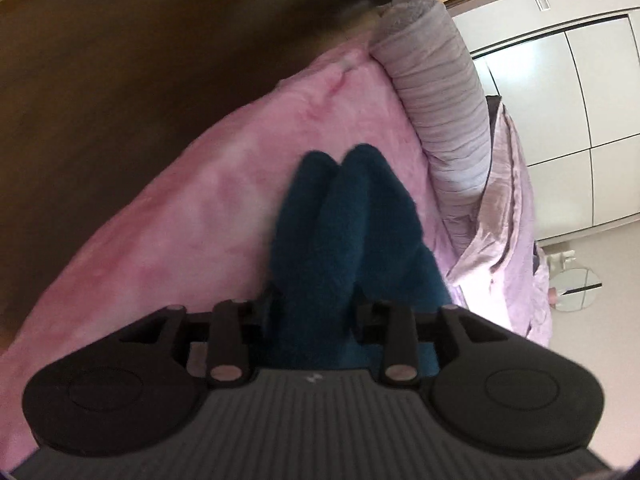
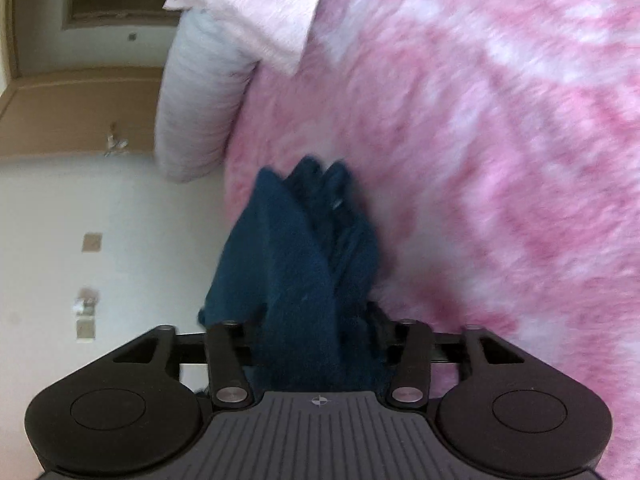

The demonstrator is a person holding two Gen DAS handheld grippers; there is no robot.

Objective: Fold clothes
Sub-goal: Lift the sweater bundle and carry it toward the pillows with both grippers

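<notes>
In the left wrist view, the fingertips of the left tongs (image 1: 316,312) are buried in a dark teal fleece garment (image 1: 340,232), so how tightly they close cannot be read directly; the cloth bunches between the two fingers and rises from them in two rounded folds, which shows it is clamped there. The garment hangs over a mottled pink blanket (image 1: 192,208) on the bed. Left of the blanket lies a dark brown blur too smeared to identify. To the right, a rolled grey ribbed blanket (image 1: 444,112) rests along the bed's edge, with a pale lilac sheet (image 1: 516,216) beside it, then white wardrobe doors (image 1: 560,80) and a pale floor.

In the right wrist view, the right tongs (image 2: 320,340) likewise have their tips hidden by the same teal garment (image 2: 296,264), gathered and pinched between them. On the left are a pale floor (image 2: 100,208) and a tan wooden frame (image 2: 76,116), cut off by the fisheye rim. The pink blanket (image 2: 500,140) fills the right, motion-blurred.
</notes>
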